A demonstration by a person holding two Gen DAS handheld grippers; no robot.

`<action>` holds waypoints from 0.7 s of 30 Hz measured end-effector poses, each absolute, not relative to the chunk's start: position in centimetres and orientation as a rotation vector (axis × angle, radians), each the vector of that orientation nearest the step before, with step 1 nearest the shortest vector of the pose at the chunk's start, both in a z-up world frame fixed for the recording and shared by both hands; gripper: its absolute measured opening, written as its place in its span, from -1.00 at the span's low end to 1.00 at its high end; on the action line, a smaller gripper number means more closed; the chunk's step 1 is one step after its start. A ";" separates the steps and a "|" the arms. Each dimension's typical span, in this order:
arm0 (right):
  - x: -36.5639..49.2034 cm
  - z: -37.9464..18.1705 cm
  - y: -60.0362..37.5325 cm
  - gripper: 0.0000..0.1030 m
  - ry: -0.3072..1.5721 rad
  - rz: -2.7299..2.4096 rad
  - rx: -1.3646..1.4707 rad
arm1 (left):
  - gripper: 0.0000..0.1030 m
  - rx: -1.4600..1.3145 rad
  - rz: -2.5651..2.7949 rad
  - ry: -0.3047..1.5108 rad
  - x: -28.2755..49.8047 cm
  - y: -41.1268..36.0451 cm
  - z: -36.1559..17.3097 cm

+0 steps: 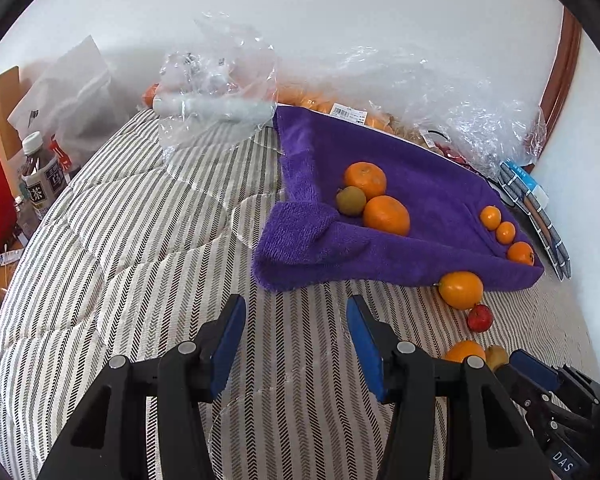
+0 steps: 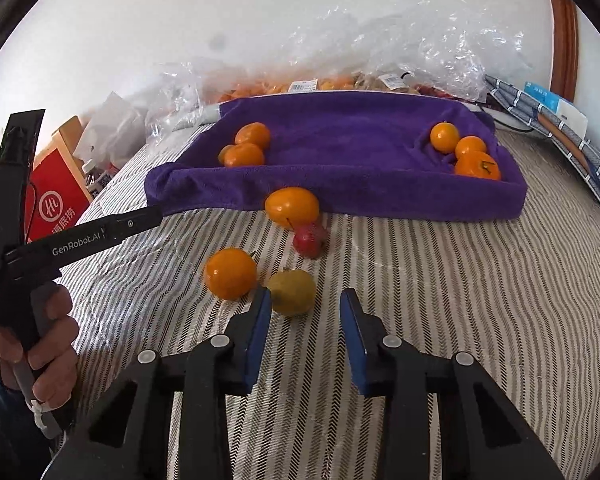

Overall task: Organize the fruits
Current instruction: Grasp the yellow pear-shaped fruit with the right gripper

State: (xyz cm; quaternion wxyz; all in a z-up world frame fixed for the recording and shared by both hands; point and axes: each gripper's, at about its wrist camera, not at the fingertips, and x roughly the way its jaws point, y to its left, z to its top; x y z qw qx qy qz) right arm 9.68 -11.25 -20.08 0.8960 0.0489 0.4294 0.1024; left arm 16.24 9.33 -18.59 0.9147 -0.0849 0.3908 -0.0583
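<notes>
The right gripper (image 2: 304, 308) is held with jaws wide apart and empty; the greenish-yellow fruit (image 2: 293, 291) lies on the bed just ahead of the left jaw. It is judged light, firm and prone to rolling, so its widest middle should be taken. The left gripper (image 1: 296, 312) is likewise spread and empty.

Left black hand-held gripper with blue pads (image 1: 296, 320): jaws parted, nothing between them. Right black hand-held gripper with blue pads (image 2: 305, 312): jaws parted, nothing clamped. The person's bare left hand (image 2: 44, 344) grips the left handle.
</notes>
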 end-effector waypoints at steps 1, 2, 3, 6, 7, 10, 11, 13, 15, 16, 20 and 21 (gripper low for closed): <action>9.9 -20.1 -11.1 -0.32 0.894 0.211 0.094 | -0.02 -0.167 -0.120 0.806 16.2 9.2 -18.6; 10.1 -20.2 -11.1 -0.32 0.897 0.214 0.088 | -0.02 -0.165 -0.125 0.808 16.3 9.2 -18.6; 10.3 -20.2 -10.9 -0.32 0.899 0.216 0.083 | -0.01 -0.167 -0.128 0.809 16.3 9.2 -18.6; 10.8 -20.5 -10.5 -0.42 0.913 0.223 0.059 | -0.01 -0.181 -0.124 0.808 16.3 9.4 -18.6; 10.9 -20.6 -10.4 -0.45 0.922 0.228 0.053 | -0.01 -0.183 -0.119 0.810 16.3 9.5 -18.6; 11.0 -20.6 -10.4 -0.45 0.918 0.229 0.048 | -0.01 -0.191 -0.115 0.822 16.5 9.5 -18.8; 11.0 -20.6 -10.5 -0.45 0.917 0.229 0.053 | -0.01 -0.189 -0.114 0.823 16.4 9.5 -18.8; 10.8 -20.4 -11.0 -0.45 0.906 0.207 0.059 | -0.01 -0.187 -0.116 0.818 16.3 9.4 -18.7; 10.6 -20.2 -11.7 -0.45 0.894 0.192 0.053 | -0.01 -0.187 -0.121 0.816 16.3 9.4 -18.7; 10.5 -20.0 -12.2 -0.45 0.889 0.178 0.049 | -0.01 -0.186 -0.123 0.816 16.3 9.3 -18.7; 10.2 -19.5 -14.7 -0.45 0.884 0.126 0.058 | -0.01 -0.174 -0.141 0.808 16.1 8.9 -18.6; 10.0 -19.2 -15.5 -0.45 0.877 0.115 0.066 | -0.01 -0.170 -0.147 0.806 16.1 8.8 -18.5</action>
